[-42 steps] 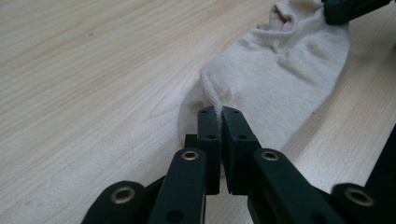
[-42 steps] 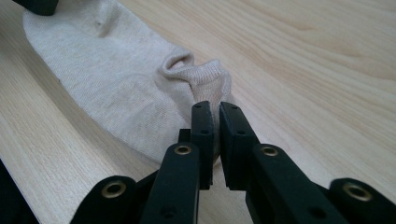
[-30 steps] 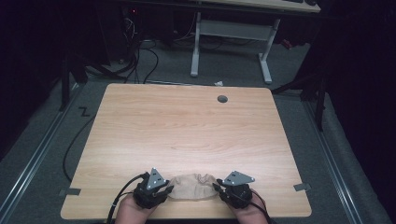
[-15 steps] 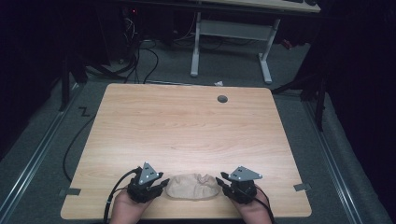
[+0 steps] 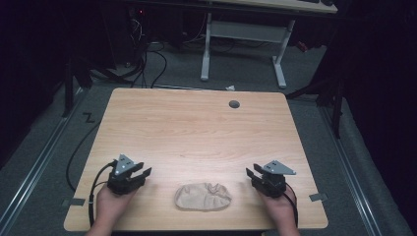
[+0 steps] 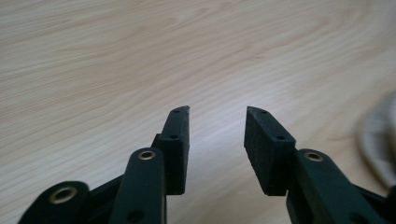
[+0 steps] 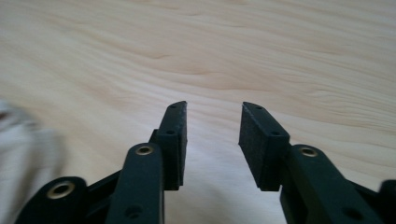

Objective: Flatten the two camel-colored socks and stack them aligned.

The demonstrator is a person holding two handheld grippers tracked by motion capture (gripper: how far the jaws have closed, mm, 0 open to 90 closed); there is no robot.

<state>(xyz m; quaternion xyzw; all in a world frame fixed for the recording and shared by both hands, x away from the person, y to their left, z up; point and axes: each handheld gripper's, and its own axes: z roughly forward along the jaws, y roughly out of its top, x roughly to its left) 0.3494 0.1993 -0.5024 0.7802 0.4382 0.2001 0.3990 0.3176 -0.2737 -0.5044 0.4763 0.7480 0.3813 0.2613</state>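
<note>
Bench point(image 5: 196, 128): we record pale wood-grain laminate, smooth, with a soft sheen; a round grey plastic-looking grommet point(image 5: 234, 104) sits toward its far edge.

Cloth point(image 5: 202, 196): we note a beige, matt, soft fabric, rumpled into creases, lying on the bench near its front edge.

Left tool point(image 6: 217, 140): we list black matt arms with brass-coloured rivets; the pads point(image 6: 261, 147) look finely rough, like foam rubber.

Right tool point(image 7: 212, 137): same black matt finish and grainy pads point(image 7: 256, 142); a dull grey metal plate point(image 5: 278, 168) sits on top.
</note>
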